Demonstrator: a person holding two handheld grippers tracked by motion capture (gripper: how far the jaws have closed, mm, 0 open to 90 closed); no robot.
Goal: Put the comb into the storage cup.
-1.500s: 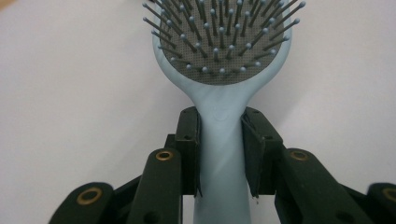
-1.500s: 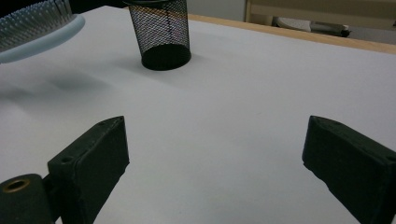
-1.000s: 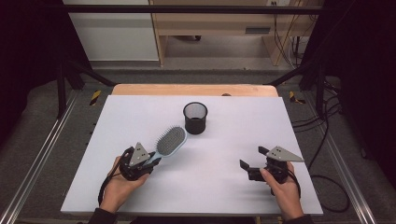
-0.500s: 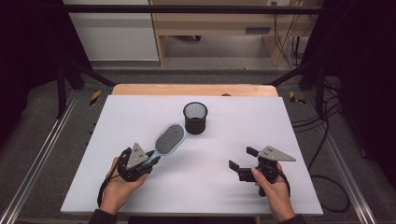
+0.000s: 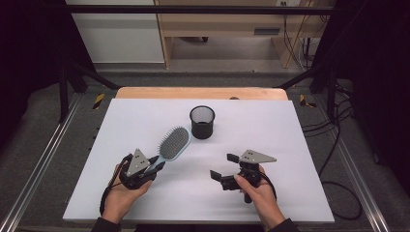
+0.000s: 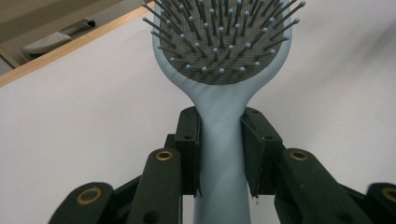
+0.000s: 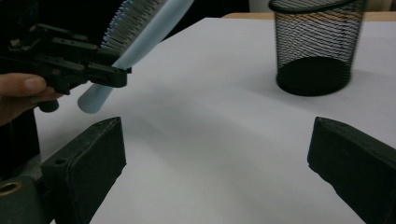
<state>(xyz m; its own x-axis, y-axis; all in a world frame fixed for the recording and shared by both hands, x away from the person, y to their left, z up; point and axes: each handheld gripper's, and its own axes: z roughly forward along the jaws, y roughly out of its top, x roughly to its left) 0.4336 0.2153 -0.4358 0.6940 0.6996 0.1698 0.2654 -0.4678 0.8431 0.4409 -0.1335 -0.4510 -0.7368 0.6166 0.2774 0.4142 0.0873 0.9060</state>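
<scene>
A light blue hairbrush (image 5: 173,144) with grey bristles is lifted above the white table (image 5: 270,130), its head pointing toward the black mesh cup (image 5: 202,122). My left gripper (image 5: 155,166) is shut on the handle; in the left gripper view the pads (image 6: 189,140) clamp the handle just below the brush head (image 6: 219,56). My right gripper (image 5: 223,166) hovers low over the table's front middle, open and empty, facing left. In the right gripper view its jaws (image 7: 215,154) stand wide apart, with the brush (image 7: 149,23), the left gripper (image 7: 116,74) and the cup (image 7: 317,46) ahead.
The mesh cup stands upright and empty at the table's centre back. A wooden strip (image 5: 203,93) runs along the far edge. Metal rails (image 5: 38,164) flank the table, and cables (image 5: 338,145) lie on the floor at the right.
My right gripper has slid left from the front right toward the middle of the table, still open. The left gripper and the brush have stayed in place.
</scene>
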